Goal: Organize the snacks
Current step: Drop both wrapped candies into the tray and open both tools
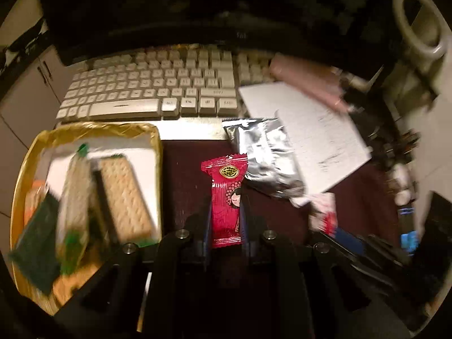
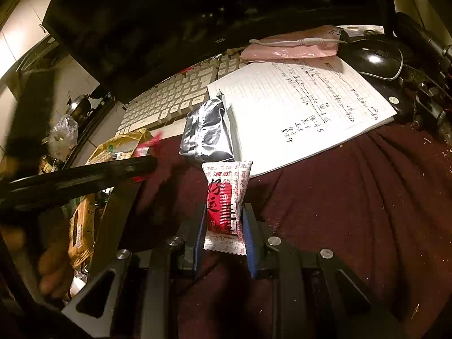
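Observation:
My left gripper is shut on a red snack packet printed with a cartoon girl, held above the maroon cloth. To its left lies a gold tray holding cracker packets and green-wrapped snacks, all blurred. My right gripper is shut on a white-and-red snack packet with black writing. A silver foil packet lies on the cloth just beyond it, also seen as the silver foil packet in the left wrist view. In the right wrist view the left gripper is a dark blur at the left.
A white keyboard and a dark monitor stand behind. A written notepad lies at the right, with a pink pouch and a black mouse beyond it. A person's hand shows at the lower left. Crumbs dot the maroon cloth.

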